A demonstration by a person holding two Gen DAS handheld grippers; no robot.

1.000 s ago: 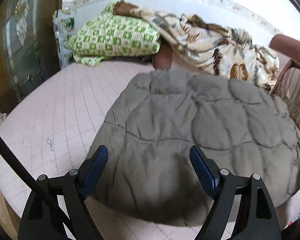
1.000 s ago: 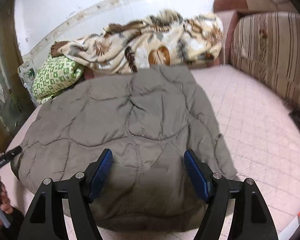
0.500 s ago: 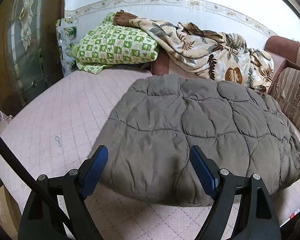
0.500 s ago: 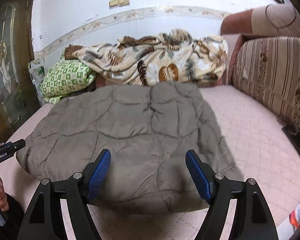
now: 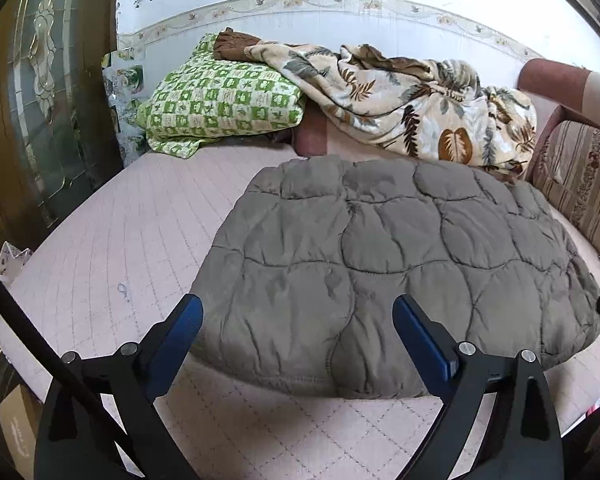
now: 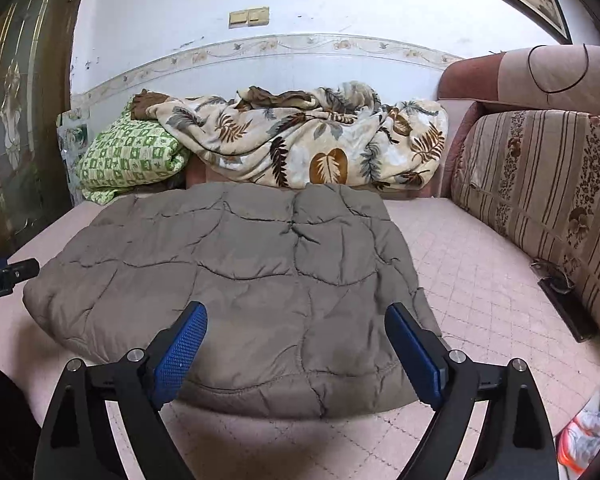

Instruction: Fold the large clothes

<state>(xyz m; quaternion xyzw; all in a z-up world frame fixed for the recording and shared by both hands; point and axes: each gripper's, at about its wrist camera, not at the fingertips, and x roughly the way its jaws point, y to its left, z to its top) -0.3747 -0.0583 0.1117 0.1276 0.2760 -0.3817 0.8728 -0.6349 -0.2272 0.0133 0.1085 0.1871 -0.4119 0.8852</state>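
Both the left gripper (image 5: pixel 296 322) and the right gripper (image 6: pixel 296 330) have black angular arms, each with two silver round screws near the finger base. The fingers (image 6: pixel 180 350) carry blue pads, dotted in texture on the right gripper. A black cable (image 5: pixel 40 340) runs past the left gripper, whose body bears white lettering.

Green checked pillow (image 5: pixel 224 104), leaf-print blanket (image 5: pixel 412 108), striped sofa cushion (image 6: pixel 540 184), wall switches (image 6: pixel 249 17), pink quilted mattress (image 5: pixel 112 240)

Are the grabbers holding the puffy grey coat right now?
No, nothing is held. The left gripper and right gripper are both opening above the grey quilted coat, fingers clear of it.
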